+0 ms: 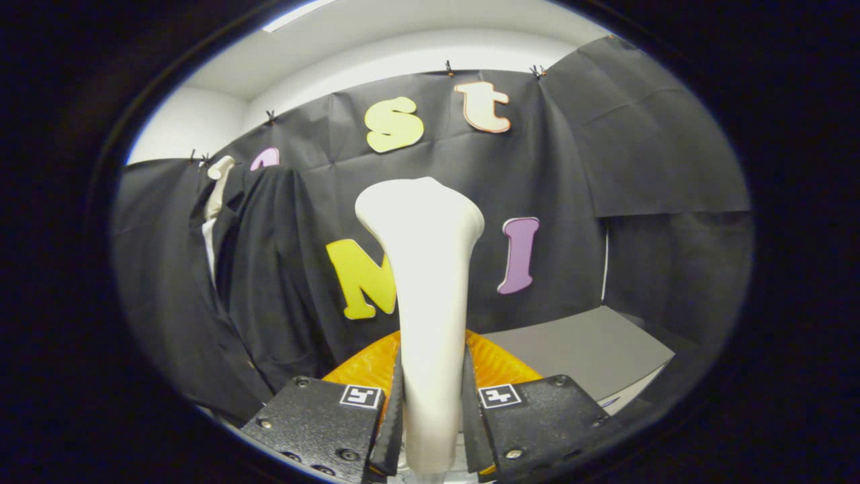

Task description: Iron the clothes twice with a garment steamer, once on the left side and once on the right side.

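gripper (430,423) — both fingers pressed on the steamer's handle | steamer (426,282) upright between them, long axis vertical, wide head on top, facing away | orange base (500,366) just behind steamer | dark garment (269,269) hanging left of steamer — grey table (591,346) to its right

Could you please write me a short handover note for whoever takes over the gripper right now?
Gripper: shut on the white garment steamer, both fingers pressing its handle, head upright ahead of them.
Dark garment hangs on the booth wall, beyond the fingers and left of the steamer, apart from it.
Orange base sits just behind the handle, grey table beyond.
Done: steamer in hand.
Left: both ironing passes, as far as this view tells.
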